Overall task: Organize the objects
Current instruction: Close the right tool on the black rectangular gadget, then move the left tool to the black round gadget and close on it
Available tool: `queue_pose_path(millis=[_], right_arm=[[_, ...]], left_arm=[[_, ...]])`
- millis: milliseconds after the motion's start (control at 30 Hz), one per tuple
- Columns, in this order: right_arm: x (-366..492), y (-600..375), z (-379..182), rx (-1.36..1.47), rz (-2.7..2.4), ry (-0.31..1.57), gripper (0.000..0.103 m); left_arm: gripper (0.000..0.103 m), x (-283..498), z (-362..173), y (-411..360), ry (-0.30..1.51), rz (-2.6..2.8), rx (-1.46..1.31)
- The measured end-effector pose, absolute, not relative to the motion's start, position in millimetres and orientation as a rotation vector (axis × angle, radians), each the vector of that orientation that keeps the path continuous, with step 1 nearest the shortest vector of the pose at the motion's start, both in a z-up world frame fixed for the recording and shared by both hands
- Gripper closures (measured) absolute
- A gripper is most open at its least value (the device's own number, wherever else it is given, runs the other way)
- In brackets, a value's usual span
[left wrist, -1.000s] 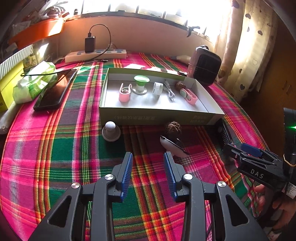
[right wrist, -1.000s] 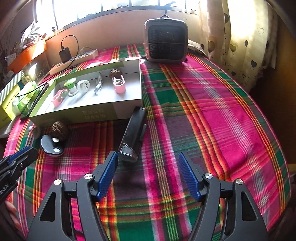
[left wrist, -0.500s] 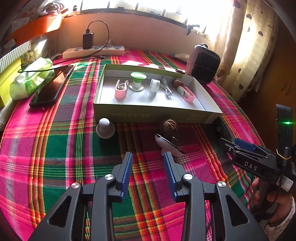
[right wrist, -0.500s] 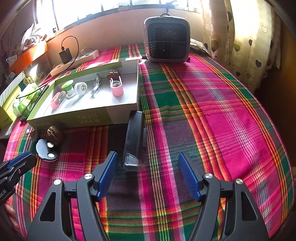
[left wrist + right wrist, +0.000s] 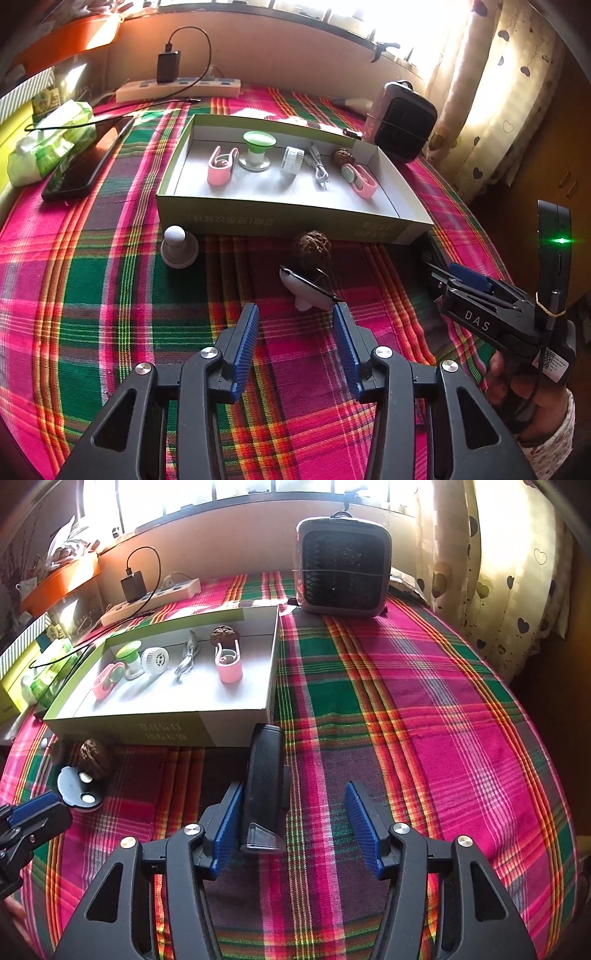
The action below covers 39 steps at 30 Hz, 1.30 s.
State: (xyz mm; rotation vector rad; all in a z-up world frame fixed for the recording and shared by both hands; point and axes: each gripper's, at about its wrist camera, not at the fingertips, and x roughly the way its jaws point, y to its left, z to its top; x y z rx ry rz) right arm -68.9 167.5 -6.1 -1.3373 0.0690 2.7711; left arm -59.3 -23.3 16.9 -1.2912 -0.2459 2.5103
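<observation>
Beside the box's corner, my right tool (image 5: 291, 829) closes around the rigid, slippery black rectangular device (image 5: 265, 779); I'd grip its long flat sides.

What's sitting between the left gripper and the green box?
A white-and-black gadget lies nearest the left gripper, then a walnut by the box; the left wrist view shows it.

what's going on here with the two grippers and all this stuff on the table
A person is sorting small items into a shallow green cardboard box on a plaid tablecloth. The right gripper is closing around a long black rectangular device lying by the box's corner; its left pad is against it, the right pad not yet. The left gripper is opening, empty, just short of a small white-and-black gadget and a brown walnut outside the box.
</observation>
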Motion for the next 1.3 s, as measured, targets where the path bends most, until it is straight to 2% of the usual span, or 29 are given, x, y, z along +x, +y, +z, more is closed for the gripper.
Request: queue_pose_path(millis=[67, 167, 233, 867, 1300], right_arm=[[-68, 168, -5, -1.334, 2.780, 0.062, 0.064], [-68, 171, -5, -1.332, 2.790, 0.078, 0.074], [-68, 172, -5, -1.333, 2.797, 0.092, 0.077], [-60, 156, -5, -1.385, 2.912, 0.058, 0.078], [-56, 133, -6, -1.436, 2.981, -0.025, 0.078]], left_arm=[[0.063, -60, 18, -22, -0.252, 2.512, -1.291], [0.063, -59, 20, -20, -0.261, 2.520, -1.291], [0.063, -58, 21, -17, -0.264, 2.517, -1.286], [0.063, -73, 16, -14, -0.439, 2.503, -1.389], [0.063, -79, 12, -18, -0.416, 2.525, -1.427]])
